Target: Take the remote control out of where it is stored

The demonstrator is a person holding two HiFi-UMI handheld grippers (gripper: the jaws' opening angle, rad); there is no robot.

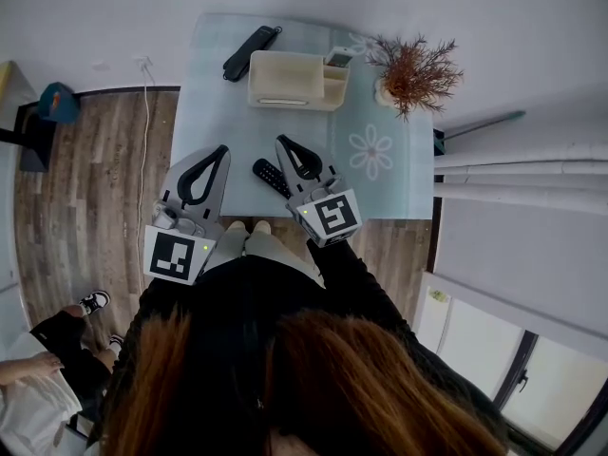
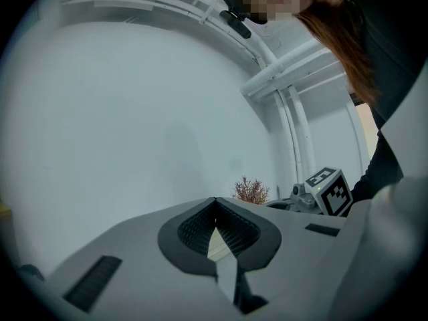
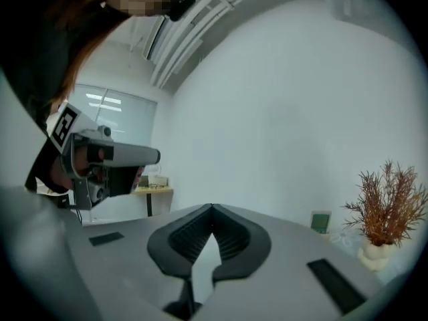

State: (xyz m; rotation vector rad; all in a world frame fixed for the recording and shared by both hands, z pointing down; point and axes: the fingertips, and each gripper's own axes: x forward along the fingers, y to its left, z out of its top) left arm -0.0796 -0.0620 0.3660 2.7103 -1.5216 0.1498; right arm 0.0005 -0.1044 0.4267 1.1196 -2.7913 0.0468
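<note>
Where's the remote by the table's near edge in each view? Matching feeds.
Head view: remote on the table's near edge, between left tool and right tool.
Left gripper view: not in it.
Right gripper view: not in it.
Shared landmark: plant, top right in head, low centre in left, low right in right.

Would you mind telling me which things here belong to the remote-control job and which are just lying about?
Job: black remote control on the table; cream storage box; left gripper and right gripper, both shut, empty.

Lying about: dried plant; long black device beside the box; small device in the box's side compartment.
</note>
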